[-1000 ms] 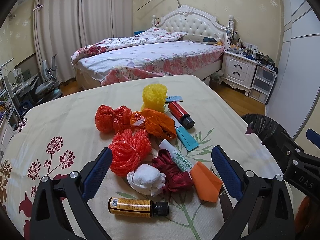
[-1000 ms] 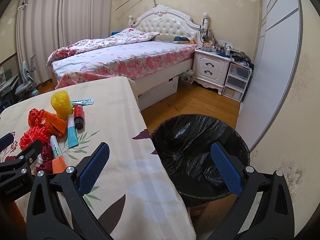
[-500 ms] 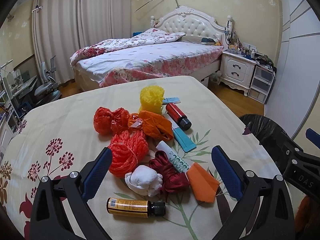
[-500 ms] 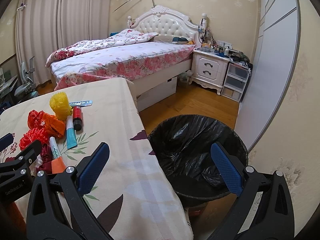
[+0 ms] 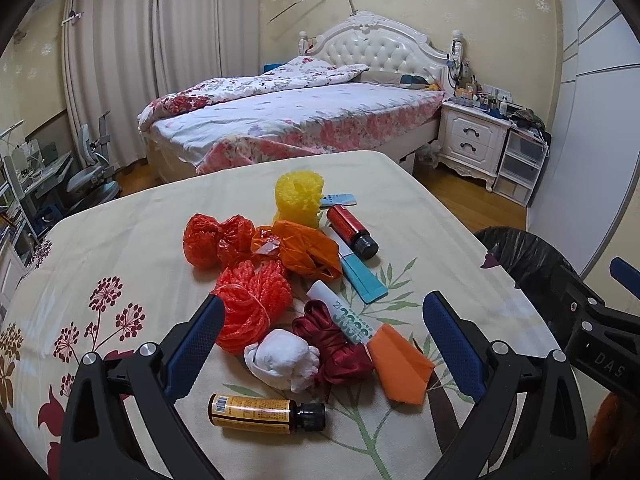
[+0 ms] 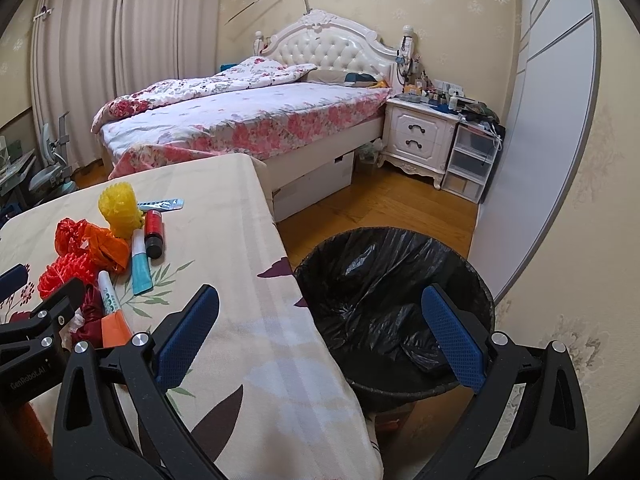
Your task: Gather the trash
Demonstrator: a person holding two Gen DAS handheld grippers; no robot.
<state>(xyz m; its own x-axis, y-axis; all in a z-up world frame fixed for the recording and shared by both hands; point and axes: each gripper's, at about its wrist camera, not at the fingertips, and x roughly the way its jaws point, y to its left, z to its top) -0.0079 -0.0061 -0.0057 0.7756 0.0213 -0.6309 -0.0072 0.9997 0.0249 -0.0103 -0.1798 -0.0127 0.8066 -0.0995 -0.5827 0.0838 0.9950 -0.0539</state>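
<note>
A pile of trash lies on the cloth-covered table: an amber bottle, a white wad, a dark red cloth, an orange paper, a red net ball, an orange bag, a yellow net, a red bottle and tubes. My left gripper is open and empty, just above the near end of the pile. My right gripper is open and empty, over the table's right edge beside the black-lined bin.
A bed and a white nightstand stand behind the table. The bin stands on the wooden floor to the right of the table. A desk and chair are at the far left.
The left gripper has drawn slightly nearer over the pile. The right gripper has barely moved. Both stay open.
</note>
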